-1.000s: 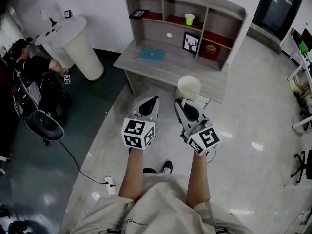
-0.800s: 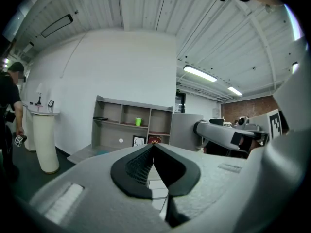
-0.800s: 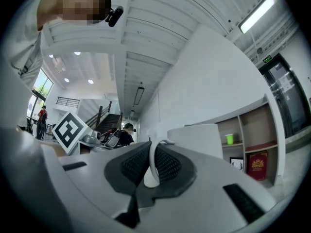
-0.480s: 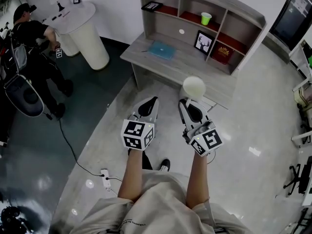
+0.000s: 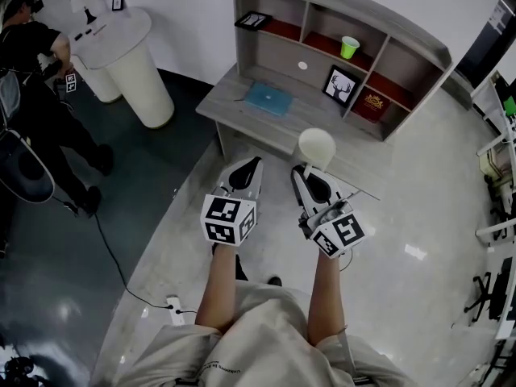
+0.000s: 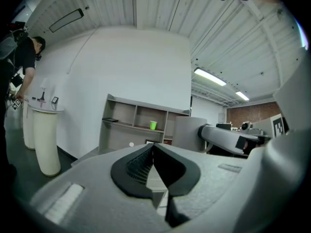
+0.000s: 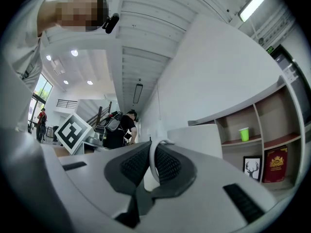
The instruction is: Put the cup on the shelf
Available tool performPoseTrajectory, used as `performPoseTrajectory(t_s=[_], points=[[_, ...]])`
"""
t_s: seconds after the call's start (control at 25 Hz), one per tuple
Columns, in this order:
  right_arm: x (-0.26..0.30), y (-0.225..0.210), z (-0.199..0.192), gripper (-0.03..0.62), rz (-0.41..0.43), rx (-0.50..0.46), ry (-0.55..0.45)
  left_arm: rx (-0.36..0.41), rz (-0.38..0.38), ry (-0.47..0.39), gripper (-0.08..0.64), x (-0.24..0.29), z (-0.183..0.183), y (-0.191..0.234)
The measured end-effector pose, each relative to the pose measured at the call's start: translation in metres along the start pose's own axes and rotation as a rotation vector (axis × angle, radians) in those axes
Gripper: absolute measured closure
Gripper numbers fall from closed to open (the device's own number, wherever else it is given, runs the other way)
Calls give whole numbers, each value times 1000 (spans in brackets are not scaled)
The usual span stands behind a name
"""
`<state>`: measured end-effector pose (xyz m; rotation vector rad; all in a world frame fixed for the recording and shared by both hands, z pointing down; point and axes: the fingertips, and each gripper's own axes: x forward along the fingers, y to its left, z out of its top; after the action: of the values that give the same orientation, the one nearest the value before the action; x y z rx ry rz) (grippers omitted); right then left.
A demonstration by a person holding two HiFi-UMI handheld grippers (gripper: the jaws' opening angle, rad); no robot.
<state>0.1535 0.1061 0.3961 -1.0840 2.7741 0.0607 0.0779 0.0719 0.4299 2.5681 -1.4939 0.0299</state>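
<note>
Cup held before shelf

White cup [image 5: 316, 146] hangs in the air by its thin handle, which the right tool [image 5: 306, 174] pinches, in front of the grey wooden shelf [image 5: 419, 39]. Left tool [image 5: 248, 172] is clenched on nothing.

Both grippers are pale grey with black ribbed pads. The left gripper [image 5: 251, 168] and the right gripper [image 5: 305, 172] each carry a cube of black-and-white square markers. The cup [image 5: 316, 146] at the right gripper's tips is creamy white, handle included. Ahead of the grippers, the counter [image 5: 234, 103] and the shelf [image 5: 278, 51] are grey wood grain, and the shelf's compartment floors are dark red. On the shelf are a bright green cup [image 5: 348, 47], a black frame [image 5: 341, 85] with a white deer head, and a red box [image 5: 372, 103] with a gold emblem. A teal book [image 5: 268, 98] lies beyond the left gripper. The floor [image 5: 419, 216] beneath is glossy pale grey.
</note>
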Motion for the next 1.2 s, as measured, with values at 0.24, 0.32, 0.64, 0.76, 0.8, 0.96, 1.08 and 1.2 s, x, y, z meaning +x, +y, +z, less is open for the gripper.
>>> performPoseTrajectory(t_s=[0.24, 0.32, 0.64, 0.76, 0.8, 0.96, 1.08, 1.2], points=[[64, -19, -8, 565, 2, -22, 12, 10, -19, -10, 549, 40, 20, 54], [86, -24, -10, 565, 6, -31, 15, 29, -25, -10, 549, 53, 26, 72], [168, -43, -15, 565, -31, -37, 13, 40, -87, 7, 549, 93, 43, 136], [196, -53, -25, 565, -54, -24, 15, 21, -106, 34, 549, 109, 35, 164], [204, -55, -28, 565, -64, -20, 14, 20, -111, 44, 549, 113, 32, 173], [229, -54, -41, 565, -105, -10, 14, 11, -131, 57, 549, 117, 27, 205], [246, -49, -46, 565, -110, -10, 29, 1, -132, 55, 549, 115, 30, 224], [260, -47, -49, 565, -95, -9, 44, -1, -134, 60, 549, 115, 30, 236]])
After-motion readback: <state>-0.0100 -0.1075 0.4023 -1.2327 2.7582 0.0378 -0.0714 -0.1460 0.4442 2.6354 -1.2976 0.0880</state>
